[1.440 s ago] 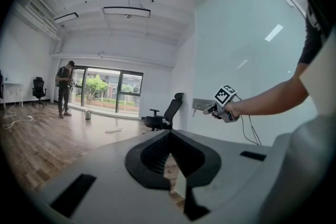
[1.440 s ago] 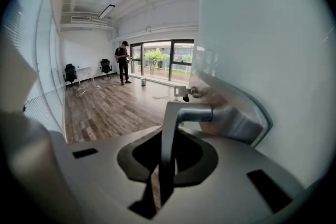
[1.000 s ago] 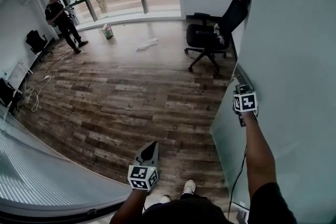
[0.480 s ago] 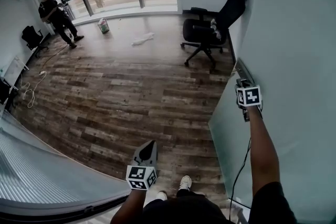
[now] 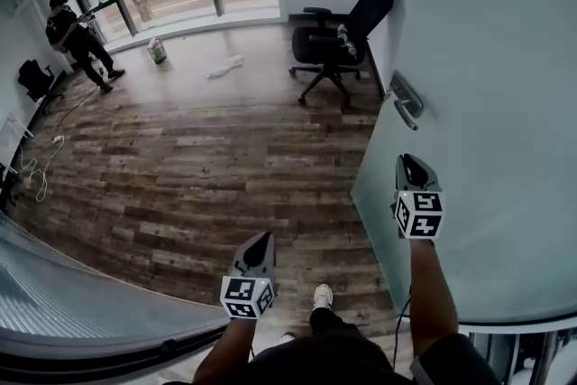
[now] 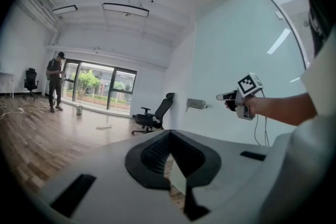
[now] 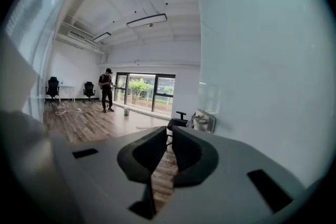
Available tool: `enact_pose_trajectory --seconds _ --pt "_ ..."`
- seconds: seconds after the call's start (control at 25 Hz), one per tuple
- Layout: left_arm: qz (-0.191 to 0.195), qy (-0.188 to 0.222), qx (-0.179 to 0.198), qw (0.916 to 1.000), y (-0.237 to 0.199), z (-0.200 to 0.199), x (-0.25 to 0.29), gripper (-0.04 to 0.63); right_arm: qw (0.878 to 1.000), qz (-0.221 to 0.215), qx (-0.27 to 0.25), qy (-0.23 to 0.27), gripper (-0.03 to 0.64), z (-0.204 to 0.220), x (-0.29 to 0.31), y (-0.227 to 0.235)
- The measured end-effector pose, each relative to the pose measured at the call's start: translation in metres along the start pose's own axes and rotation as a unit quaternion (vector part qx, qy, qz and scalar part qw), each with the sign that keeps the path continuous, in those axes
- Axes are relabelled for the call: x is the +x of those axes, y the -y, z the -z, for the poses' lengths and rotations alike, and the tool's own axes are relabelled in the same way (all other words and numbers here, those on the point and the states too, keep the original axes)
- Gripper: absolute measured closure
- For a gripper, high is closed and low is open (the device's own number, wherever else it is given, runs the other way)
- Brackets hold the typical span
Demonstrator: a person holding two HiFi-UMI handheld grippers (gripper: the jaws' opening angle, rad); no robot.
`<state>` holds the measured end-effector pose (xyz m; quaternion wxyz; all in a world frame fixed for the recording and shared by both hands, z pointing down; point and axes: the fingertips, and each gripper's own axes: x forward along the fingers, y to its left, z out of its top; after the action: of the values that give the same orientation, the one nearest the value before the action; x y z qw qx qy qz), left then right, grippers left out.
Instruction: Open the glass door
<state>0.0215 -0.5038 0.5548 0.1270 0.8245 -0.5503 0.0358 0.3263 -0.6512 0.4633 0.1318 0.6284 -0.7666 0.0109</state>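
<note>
The frosted glass door [image 5: 469,149] fills the right of the head view, with its metal handle [image 5: 403,101] near the free edge. My right gripper [image 5: 407,160] hangs in the air just short of the handle and below it, touching nothing. Its jaws are closing, a thin gap remains and nothing is between them [image 7: 169,129]. The handle [image 7: 206,119] shows ahead to its right. My left gripper [image 5: 261,239] is low in the middle over the floor, jaws together and empty [image 6: 169,134]. From it I see the handle [image 6: 197,104] and the right gripper [image 6: 223,96].
A black office chair [image 5: 338,36] stands by the wall beyond the door. A person [image 5: 72,32] stands far left near the windows, with a bucket [image 5: 158,50] and a white sheet [image 5: 224,66] on the wood floor. A glass partition [image 5: 81,302] runs along the lower left.
My right gripper has come off the door handle and drawn back toward me. The view has moved forward and the handle now lies ahead of that gripper. The left gripper has shifted only slightly.
</note>
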Motion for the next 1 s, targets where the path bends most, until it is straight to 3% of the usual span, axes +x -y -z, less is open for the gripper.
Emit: enact_pose_trajectory --seconds 0.2,0.44,0.84,1.0 --pt "0.014 0.003 0.011 0.9998 0.015 0.012 -0.077 0.594 0.998 -0.028 0.023 0.057 0.598 0.031 -0.129 -0.103" --pt "0.03 -0.014 0.06 0.9976 0.033 0.04 -0.16 0.594 0.998 -0.033 0.048 -0.001 0.601 0.088 -0.228 -0.187" --pt "0.04 0.007 0.051 0.9979 0.088 0.041 -0.243 0.594 0.999 -0.048 0.007 0.014 0.601 0.097 -0.348 -0.223" --pt "0.035 0.022 -0.001 0.9991 0.115 0.045 -0.282 0.594 0.997 -0.061 0.019 0.035 0.601 0.1 -0.402 -0.226"
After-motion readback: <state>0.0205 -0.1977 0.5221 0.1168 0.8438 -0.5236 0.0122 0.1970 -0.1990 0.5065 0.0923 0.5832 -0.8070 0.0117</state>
